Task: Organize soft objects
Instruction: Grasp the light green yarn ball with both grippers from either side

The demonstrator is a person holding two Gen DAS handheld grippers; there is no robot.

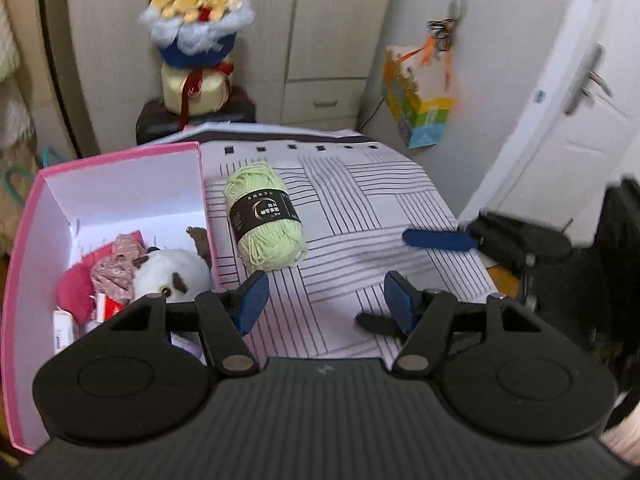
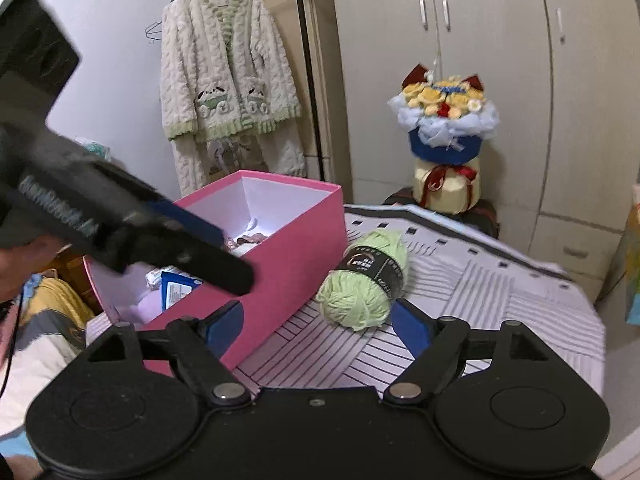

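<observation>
A light green yarn skein (image 1: 262,216) with a black label lies on the striped cloth (image 1: 360,200), just right of the open pink box (image 1: 120,159). Inside the box sit a white plush toy (image 1: 172,276), pink floral fabric (image 1: 118,268) and a red soft item (image 1: 74,290). My left gripper (image 1: 326,302) hangs open and empty above the cloth, close to the skein and the box's right wall. My right gripper (image 2: 318,326) is open too. The skein (image 2: 364,280) lies just beyond its tips, near the right finger, and no pad touches it. The right gripper's blue finger (image 1: 436,240) shows at the cloth's right side.
A flower bouquet (image 2: 444,120) stands on a dark stool behind the table. Wardrobe doors (image 2: 500,80) fill the back. A fleece robe (image 2: 228,80) hangs at the left, a colourful gift bag (image 1: 416,96) at the wall, and a white door (image 1: 560,120) is at the right.
</observation>
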